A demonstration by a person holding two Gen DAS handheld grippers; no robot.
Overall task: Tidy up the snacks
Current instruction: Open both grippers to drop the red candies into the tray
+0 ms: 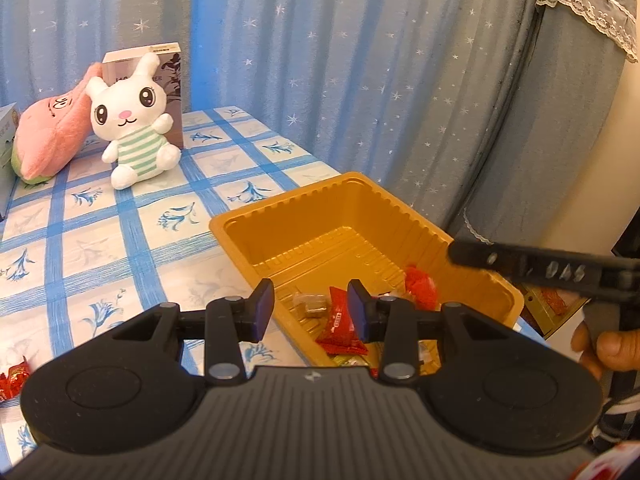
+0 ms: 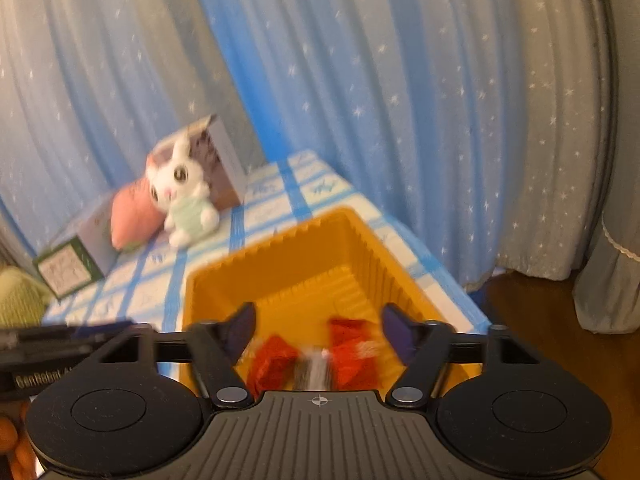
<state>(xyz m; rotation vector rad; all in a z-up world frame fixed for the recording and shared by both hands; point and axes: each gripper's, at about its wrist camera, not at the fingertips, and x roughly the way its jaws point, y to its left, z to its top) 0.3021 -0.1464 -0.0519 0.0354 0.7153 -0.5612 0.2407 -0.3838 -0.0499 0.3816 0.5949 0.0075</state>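
Left wrist view. Left gripper (image 1: 311, 312) hangs over the near left rim of the gold tray (image 1: 256, 216); jaws stand a little apart with nothing between the pads, so released. Just ahead of the fingertips, on the tray floor, lie the snacks: a red packet (image 1: 340, 326), a small brown piece (image 1: 310, 305) left of it, and another red wrapper (image 1: 420, 288) further right. More wrappers sit partly hidden under the right finger. Far left, beside the gripper body, two red candies (image 1: 14, 374) lie on the blue checked cloth (image 1: 132, 232), outside the tray. Ahead and left, well apart from the tray: a white rabbit toy (image 1: 134, 120) leaning on a box (image 1: 168, 64), and a pink plush (image 1: 50, 136) touching the rabbit's side. The right gripper's dark body (image 1: 540, 268) reaches in from the right above the tray's far right corner; fingers of a hand (image 1: 600, 348) show below it. Star-print curtain (image 1: 340, 60) closes the background.

Right wrist view, blurred. Right gripper (image 2: 318, 330) sits over the tray (image 2: 208, 280), jaws wide, pads clear of everything: released. Between and below the fingers lie two red packets (image 2: 274, 364) (image 2: 352, 352) and a grey-white wrapper (image 2: 314, 368), all on the tray floor. The left gripper's body (image 2: 60, 344) crosses at the left edge. Rabbit (image 2: 184, 192), plush (image 2: 132, 216) and boxes stand ahead and left; the curtain (image 2: 400, 100) hangs behind.
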